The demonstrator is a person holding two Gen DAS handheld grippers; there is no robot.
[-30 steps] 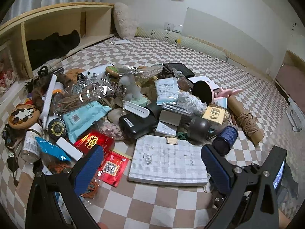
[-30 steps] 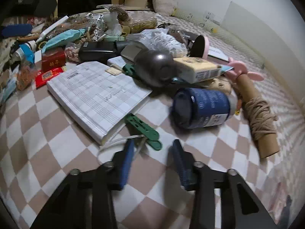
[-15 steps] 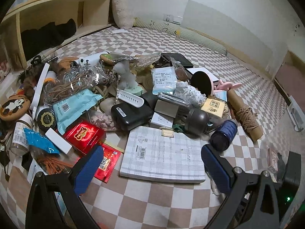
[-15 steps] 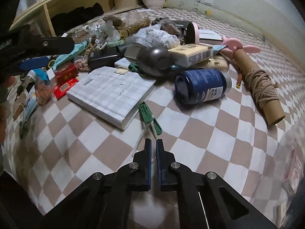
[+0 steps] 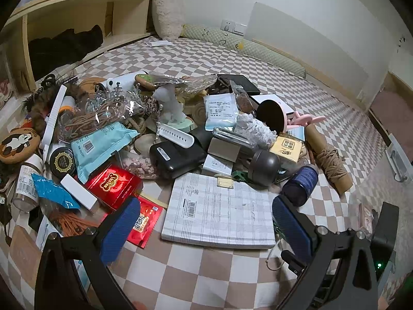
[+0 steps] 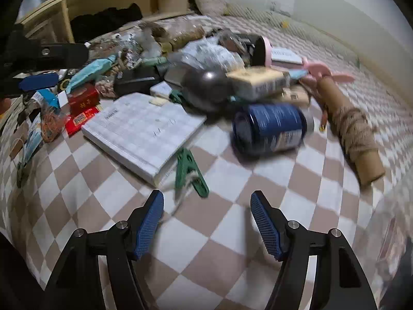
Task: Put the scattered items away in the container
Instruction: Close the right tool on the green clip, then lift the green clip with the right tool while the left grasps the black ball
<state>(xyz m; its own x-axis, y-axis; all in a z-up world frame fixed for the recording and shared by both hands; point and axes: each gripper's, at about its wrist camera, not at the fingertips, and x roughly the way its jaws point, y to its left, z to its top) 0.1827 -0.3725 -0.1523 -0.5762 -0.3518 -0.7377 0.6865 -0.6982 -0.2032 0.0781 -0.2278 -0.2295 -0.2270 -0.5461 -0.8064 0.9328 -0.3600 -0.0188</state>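
A heap of scattered items lies on a checkered bed cover. A white grid notebook (image 5: 219, 206) (image 6: 144, 131) lies at the near edge, with a green clip (image 6: 188, 170) beside it and a dark blue jar (image 6: 271, 129) (image 5: 300, 183) on its side. My left gripper (image 5: 204, 222) is open and empty, above the notebook's near edge. My right gripper (image 6: 206, 219) is open and empty, just short of the green clip. No container shows in either view.
A red box (image 5: 113, 184), a black case (image 5: 175, 159), a dark round object (image 5: 264, 164), a rope-wound cardboard tube (image 6: 353, 131) and a yellow box (image 6: 258, 82) lie in the heap. Wooden shelves (image 5: 77, 25) stand at the back left. The left gripper shows at the left of the right wrist view (image 6: 38, 82).
My right gripper, shut half a second ago, has opened wide and moved closer to the green clip. My left gripper has stayed open and shifted slightly.
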